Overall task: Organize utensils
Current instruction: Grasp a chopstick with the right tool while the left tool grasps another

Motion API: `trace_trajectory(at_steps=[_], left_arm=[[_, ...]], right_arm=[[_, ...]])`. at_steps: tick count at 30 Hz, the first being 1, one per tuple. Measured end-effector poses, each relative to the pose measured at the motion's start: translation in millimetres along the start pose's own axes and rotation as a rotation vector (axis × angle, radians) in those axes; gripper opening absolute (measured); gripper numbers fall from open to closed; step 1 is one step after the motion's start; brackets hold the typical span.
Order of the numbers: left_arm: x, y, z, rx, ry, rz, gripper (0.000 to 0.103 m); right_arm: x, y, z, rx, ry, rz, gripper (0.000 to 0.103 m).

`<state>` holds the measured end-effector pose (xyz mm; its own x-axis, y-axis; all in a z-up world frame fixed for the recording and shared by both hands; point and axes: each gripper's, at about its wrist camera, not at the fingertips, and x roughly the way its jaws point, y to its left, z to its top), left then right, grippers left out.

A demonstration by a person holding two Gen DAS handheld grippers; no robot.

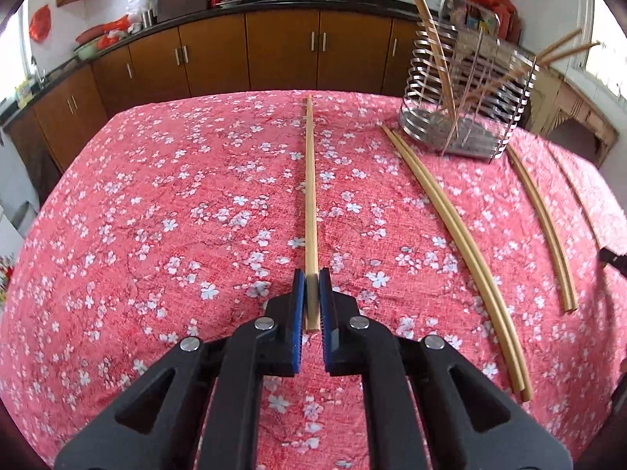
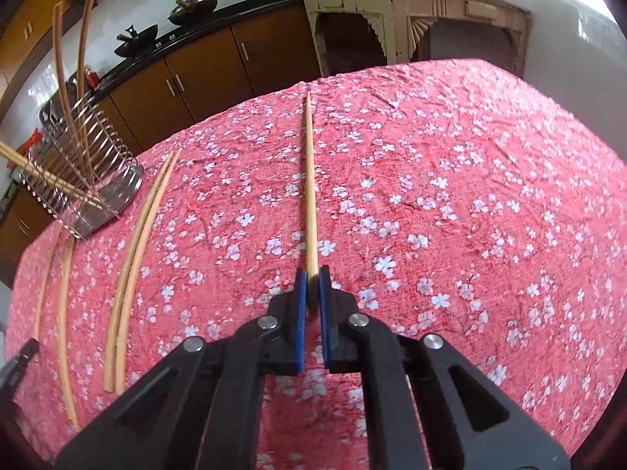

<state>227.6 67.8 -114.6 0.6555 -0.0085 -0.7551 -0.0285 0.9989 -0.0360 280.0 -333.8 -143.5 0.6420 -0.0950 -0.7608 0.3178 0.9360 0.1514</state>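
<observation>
The left claw [image 1: 312, 297] pinches one chopstick [image 1: 310, 196] between its blue pads, shaft pointing toward the counter's [image 1: 156, 196] far edge. The right claw [image 2: 312, 293] likewise pinches a second chopstick [image 2: 309, 180]. Loose chopstick pairs [image 1: 458, 243] lie between the claws, beside the wire utensil holder [image 1: 466, 94] near the far edge, with chopsticks leaning inside.

no readable text, labels or numbers

A pale wooden chopstick [image 1: 310, 203] sits clamped in each gripper, pointing straight ahead. Loose pairs of chopsticks [image 1: 450, 231] lie on the tablecloth beside the wire utensil holder [image 1: 466, 94], which holds several leaning chopsticks.
</observation>
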Motion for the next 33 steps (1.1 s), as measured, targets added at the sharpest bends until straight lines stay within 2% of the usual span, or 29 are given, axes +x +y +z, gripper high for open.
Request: trace_trajectory(at_steps=[2, 3, 4, 10, 16, 20, 24, 33], left_arm=[[-1.4, 5.6, -1.5, -0.017, -0.005, -0.011, 0.017], [-1.9, 9.1, -2.7, -0.028, -0.006, -0.01, 0.033], [-2.4, 11.1, -3.3, -0.038, -0.006, -0.007, 0.045], [-0.4, 7.2, 3.8, -0.046, 0.004, -0.006, 0.045], [5.3, -2.0, 6.4, -0.012, 0.014, 0.032, 0.047], [1.7, -12.2, 1.2, 0.047, 0.016, 0.054, 0.047], [0.7, -11.6, -0.8, 0.053, 0.022, 0.041, 0.038], [-0.8, -11.3, -1.6, 0.058, 0.023, 0.047, 0.037]], right_arm=[[-1.0, 3.6, -1.8, -0.016, -0.008, -0.018, 0.007], [-0.8, 3.7, -1.6, -0.015, -0.007, -0.018, 0.007], [-0.8, 3.1, -1.6, -0.011, -0.007, -0.014, 0.008], [-1.1, 3.4, -1.4, -0.015, -0.006, -0.017, 0.007], [-1.7, 4.2, -1.1, -0.019, -0.005, -0.017, 0.008], [-3.6, 10.9, -3.5, -0.078, -0.002, -0.048, 0.008], [-5.1, 9.2, -4.9, -0.074, -0.002, -0.045, 0.008], [-6.6, 8.5, -6.2, -0.076, -0.002, -0.048, 0.008]])
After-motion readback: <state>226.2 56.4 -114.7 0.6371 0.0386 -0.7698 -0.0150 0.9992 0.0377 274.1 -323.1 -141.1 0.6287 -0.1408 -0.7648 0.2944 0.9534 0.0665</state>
